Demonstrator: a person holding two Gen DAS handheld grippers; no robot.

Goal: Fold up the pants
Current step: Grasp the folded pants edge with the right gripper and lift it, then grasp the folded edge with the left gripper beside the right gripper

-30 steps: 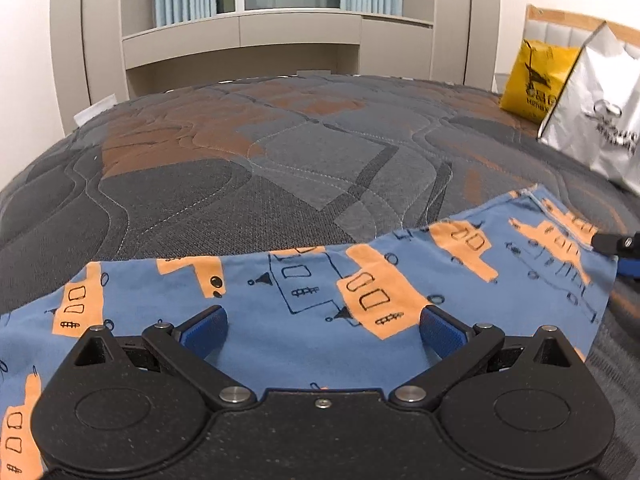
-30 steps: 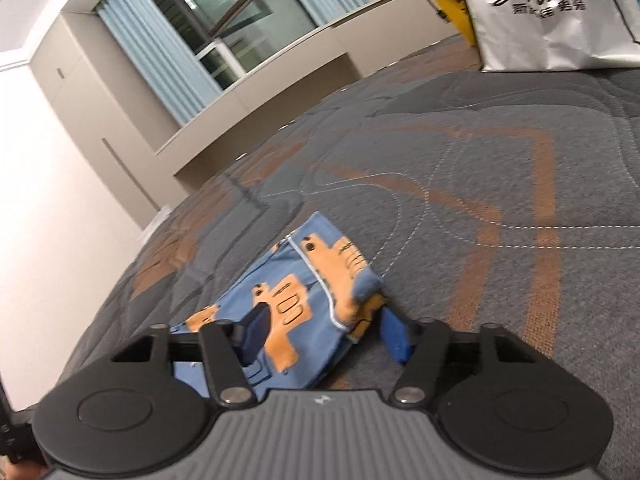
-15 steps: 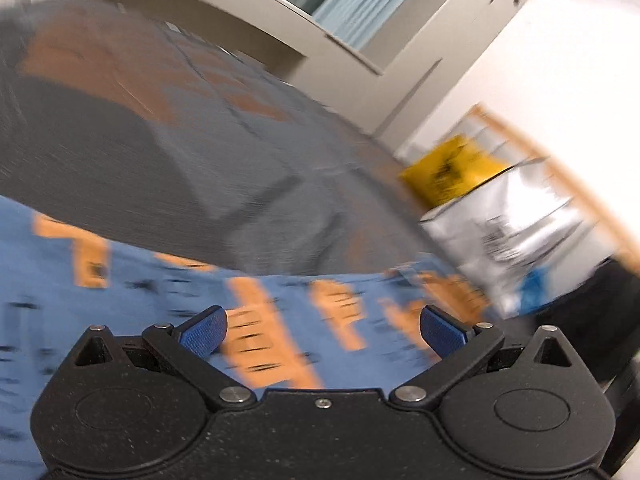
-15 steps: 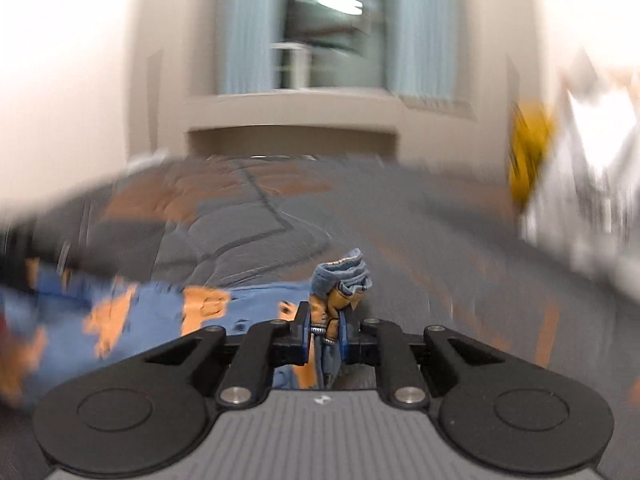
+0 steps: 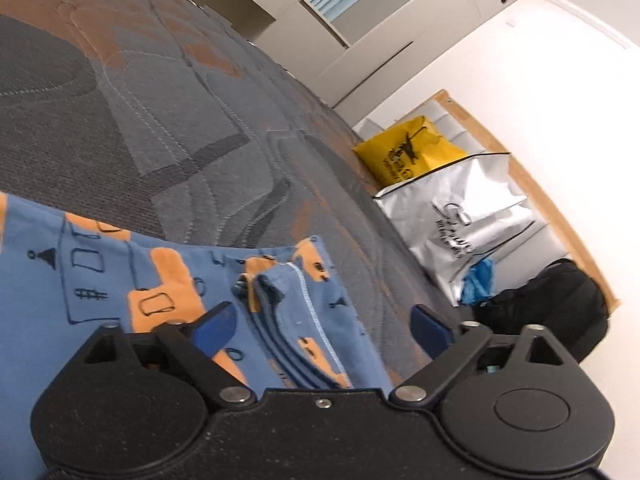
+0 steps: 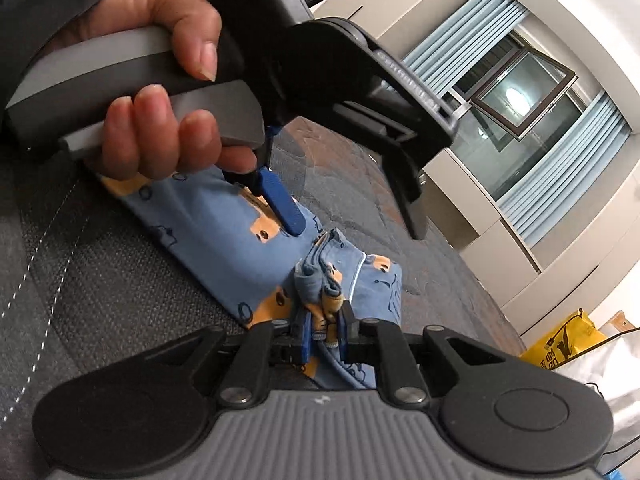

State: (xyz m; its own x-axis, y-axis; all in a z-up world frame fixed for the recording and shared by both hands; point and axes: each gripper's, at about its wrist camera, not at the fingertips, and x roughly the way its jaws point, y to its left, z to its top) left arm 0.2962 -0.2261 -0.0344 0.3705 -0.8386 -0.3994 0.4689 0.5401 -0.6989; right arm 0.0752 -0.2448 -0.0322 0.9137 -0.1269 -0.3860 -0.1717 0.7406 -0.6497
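The blue pants with orange print [image 5: 100,280] lie on the grey and orange quilted bed [image 5: 140,120]. In the right wrist view the pants [image 6: 224,240] run from the hand down to my right gripper [image 6: 323,334], which is shut on a bunched end of the fabric. My left gripper [image 5: 320,324] is open, its jaws wide apart just above the folded-over pants edge [image 5: 296,304]. It also shows in the right wrist view [image 6: 352,216], held by a hand [image 6: 160,92], with one blue pad [image 6: 282,210] touching the fabric.
A yellow bag [image 5: 404,152], a silver bag [image 5: 460,220] and a black backpack [image 5: 552,304] stand by the bed's headboard. A window with blue curtains [image 6: 520,100] and beige cabinets are behind the bed.
My right gripper has shut on the pants end and carried it over toward the left gripper, folding the fabric. My left gripper has swung right and stays open.
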